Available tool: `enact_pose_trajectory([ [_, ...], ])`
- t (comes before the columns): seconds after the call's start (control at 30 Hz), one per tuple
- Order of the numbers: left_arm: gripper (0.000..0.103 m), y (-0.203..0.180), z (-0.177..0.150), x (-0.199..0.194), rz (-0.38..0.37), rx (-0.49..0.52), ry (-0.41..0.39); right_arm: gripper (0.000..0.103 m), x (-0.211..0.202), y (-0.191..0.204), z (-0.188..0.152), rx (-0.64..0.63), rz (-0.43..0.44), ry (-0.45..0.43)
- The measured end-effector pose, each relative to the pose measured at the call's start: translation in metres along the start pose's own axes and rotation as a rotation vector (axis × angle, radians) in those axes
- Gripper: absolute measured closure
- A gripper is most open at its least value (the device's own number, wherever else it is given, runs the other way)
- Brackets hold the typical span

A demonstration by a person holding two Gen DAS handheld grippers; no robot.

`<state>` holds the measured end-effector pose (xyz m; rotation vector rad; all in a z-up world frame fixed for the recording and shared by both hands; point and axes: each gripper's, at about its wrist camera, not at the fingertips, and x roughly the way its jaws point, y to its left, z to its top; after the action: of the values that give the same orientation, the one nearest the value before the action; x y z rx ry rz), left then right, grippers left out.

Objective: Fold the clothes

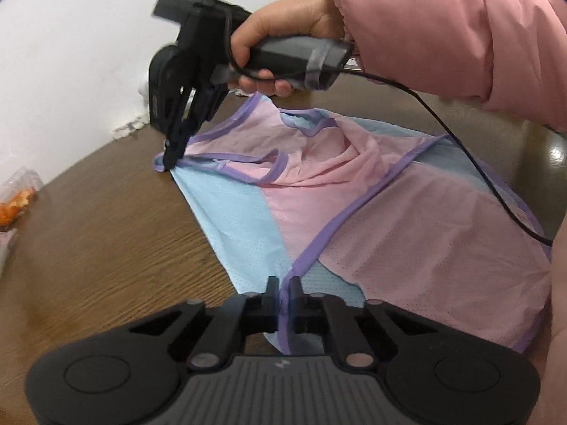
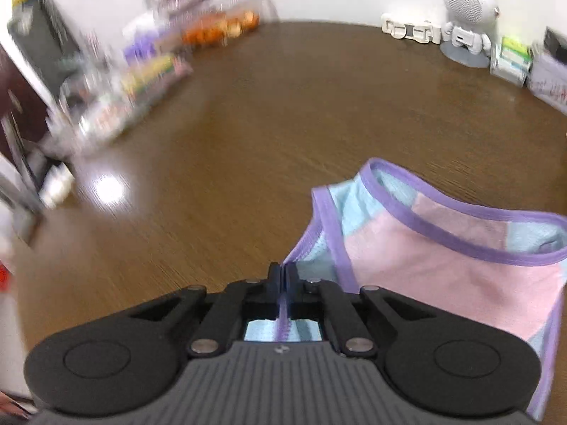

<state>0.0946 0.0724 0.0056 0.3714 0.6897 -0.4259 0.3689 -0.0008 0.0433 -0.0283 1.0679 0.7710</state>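
Mid-fold: my left gripper [image 1: 281, 292] pinches the vest's [image 1: 372, 212] purple hem at lower centre, my right gripper [image 2: 282, 276] clamps a strap; the vest drapes across the table [image 1: 106, 219]. Next, both edges likely travel together.

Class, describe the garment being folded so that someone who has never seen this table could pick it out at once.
Start at the brown wooden table; most of its near side is covered by one thin mesh vest. The left gripper and right gripper each pinch its edge. Unlike the packets and white gadgets along the wall, it is soft pink and pale blue with purple trim.
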Motion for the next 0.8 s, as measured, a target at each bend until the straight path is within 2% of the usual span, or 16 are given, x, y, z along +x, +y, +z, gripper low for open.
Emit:
enact_pose_trajectory([
  [0.17, 0.1, 0.005, -0.004, -0.011, 0.038, -0.063, -0.022, 0.101, -0.011, -0.024, 0.012, 0.157, 0.182, -0.114],
  [0.23, 0.1, 0.005, -0.009, -0.01, 0.04, -0.084, -0.01, 0.101, -0.005, -0.03, 0.012, 0.194, 0.222, -0.137],
  [0.37, 0.099, 0.007, -0.012, -0.008, 0.042, -0.12, -0.001, 0.097, 0.016, -0.027, 0.008, 0.183, 0.201, -0.074],
  [0.4, 0.099, 0.008, -0.012, -0.009, 0.042, -0.126, -0.003, 0.092, 0.013, -0.025, 0.007, 0.162, 0.189, -0.077],
  [0.43, 0.099, 0.01, -0.011, -0.009, 0.041, -0.13, -0.004, 0.081, 0.01, -0.023, 0.005, 0.142, 0.176, -0.08],
  [0.5, 0.097, 0.012, -0.012, -0.009, 0.04, -0.133, -0.003, 0.065, 0.002, -0.017, 0.0, 0.089, 0.149, -0.074],
  [0.57, 0.095, 0.012, -0.012, -0.009, 0.042, -0.131, -0.002, 0.065, -0.002, -0.013, -0.007, 0.034, 0.135, -0.034],
  [0.67, 0.095, 0.012, -0.012, -0.009, 0.039, -0.127, -0.002, 0.068, 0.001, -0.007, -0.017, -0.035, 0.11, 0.032],
  [0.7, 0.095, 0.012, -0.012, -0.01, 0.039, -0.127, -0.002, 0.079, 0.004, -0.005, -0.021, -0.059, 0.094, 0.053],
  [0.73, 0.096, 0.012, -0.013, -0.01, 0.039, -0.127, -0.002, 0.1, 0.007, -0.003, -0.023, -0.074, 0.085, 0.066],
  [0.8, 0.097, 0.012, -0.013, -0.009, 0.039, -0.124, 0.0, 0.101, 0.011, 0.0, -0.019, -0.066, 0.094, 0.056],
])
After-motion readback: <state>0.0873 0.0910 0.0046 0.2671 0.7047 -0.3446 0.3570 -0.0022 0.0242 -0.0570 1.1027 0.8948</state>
